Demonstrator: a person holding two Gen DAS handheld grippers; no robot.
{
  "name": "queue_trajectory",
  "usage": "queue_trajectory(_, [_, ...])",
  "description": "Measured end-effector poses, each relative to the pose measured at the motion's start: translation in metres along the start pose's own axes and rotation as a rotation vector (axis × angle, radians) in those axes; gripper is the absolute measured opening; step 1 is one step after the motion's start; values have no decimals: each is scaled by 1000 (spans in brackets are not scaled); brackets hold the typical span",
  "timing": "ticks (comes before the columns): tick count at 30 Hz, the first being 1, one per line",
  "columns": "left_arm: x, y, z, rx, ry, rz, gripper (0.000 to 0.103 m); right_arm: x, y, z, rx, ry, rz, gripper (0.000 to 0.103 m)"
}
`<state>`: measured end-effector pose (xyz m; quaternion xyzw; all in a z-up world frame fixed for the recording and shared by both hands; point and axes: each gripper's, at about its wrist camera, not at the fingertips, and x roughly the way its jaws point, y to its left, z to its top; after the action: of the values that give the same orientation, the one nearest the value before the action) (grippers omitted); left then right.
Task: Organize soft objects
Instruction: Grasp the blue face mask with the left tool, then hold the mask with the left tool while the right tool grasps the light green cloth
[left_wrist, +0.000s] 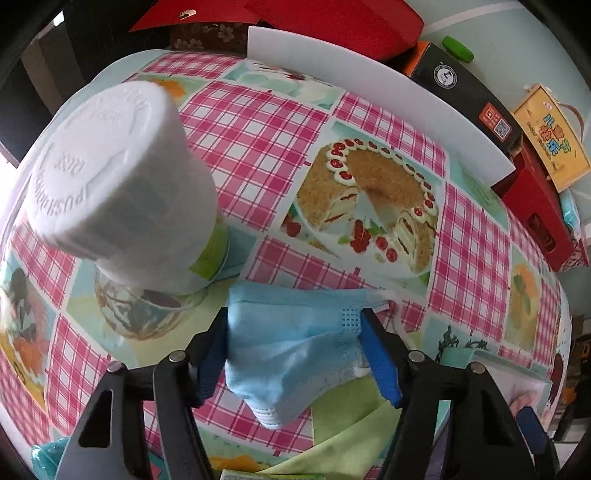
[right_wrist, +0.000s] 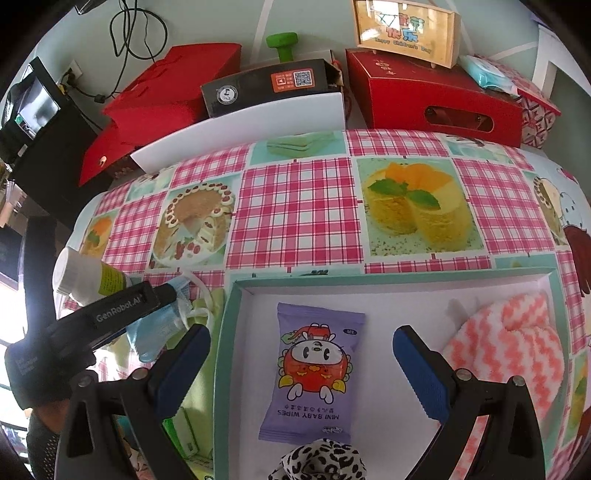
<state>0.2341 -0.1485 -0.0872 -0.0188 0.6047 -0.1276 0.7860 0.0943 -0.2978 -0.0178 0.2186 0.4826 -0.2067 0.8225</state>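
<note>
face mask (left_wrist: 291, 343) | between left gripper (left_wrist: 295, 332) jaws, pads pressing both sides | right gripper (right_wrist: 301, 354) jaws wide, empty

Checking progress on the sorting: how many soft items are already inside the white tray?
3: the purple baby wipes pack in the tray's middle, the pink-and-white fluffy cloth at its right, and a leopard-print fabric piece at its near edge. More may be hidden below the frame.
</note>
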Motion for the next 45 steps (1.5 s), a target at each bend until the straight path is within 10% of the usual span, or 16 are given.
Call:
queue_trajectory(15, [-9,17,-1,-33,15,-5,30,-1,-2,0,5,-3,5,101])
queue_trajectory(45, [-82,47,-13,-72,-80,-86,24,-24,8,1,-12,-68,32,101])
